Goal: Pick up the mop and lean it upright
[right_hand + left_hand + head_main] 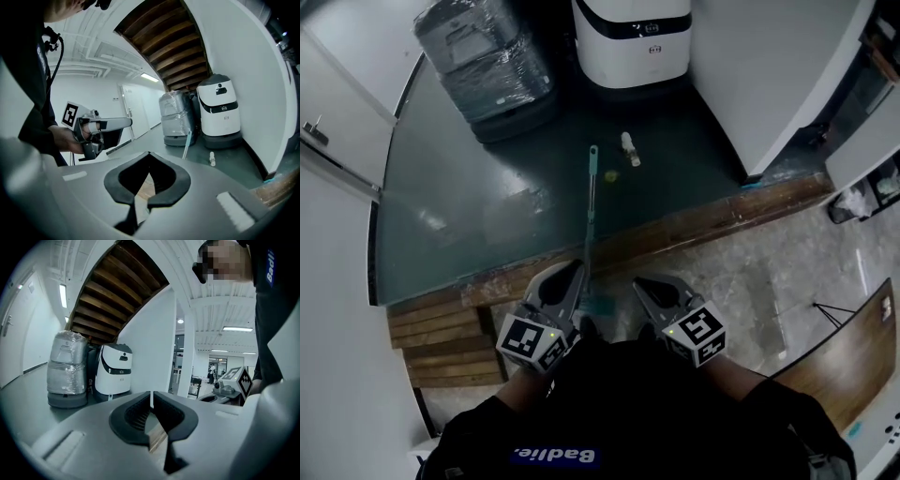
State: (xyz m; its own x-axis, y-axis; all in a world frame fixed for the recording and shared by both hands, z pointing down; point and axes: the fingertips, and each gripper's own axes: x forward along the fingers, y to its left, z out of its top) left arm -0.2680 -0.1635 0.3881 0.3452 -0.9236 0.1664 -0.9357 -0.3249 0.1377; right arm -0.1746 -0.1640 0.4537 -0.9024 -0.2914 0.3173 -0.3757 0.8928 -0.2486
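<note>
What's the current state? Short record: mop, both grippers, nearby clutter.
mop: lies on the dark floor, far end toward the white robot; not held
left gripper: jaws shut, empty
right gripper: jaws shut, empty
clutter: small bottle beside the mop's far end; wrapped machine left of the white robot
task: mop not yet picked up

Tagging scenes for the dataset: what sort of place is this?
Likely a storage nook under a staircase in an office or commercial building: wooden stair underside overhead, a white service robot parked beside a shrink-wrapped unit, and a mop lying on the dark floor.
</note>
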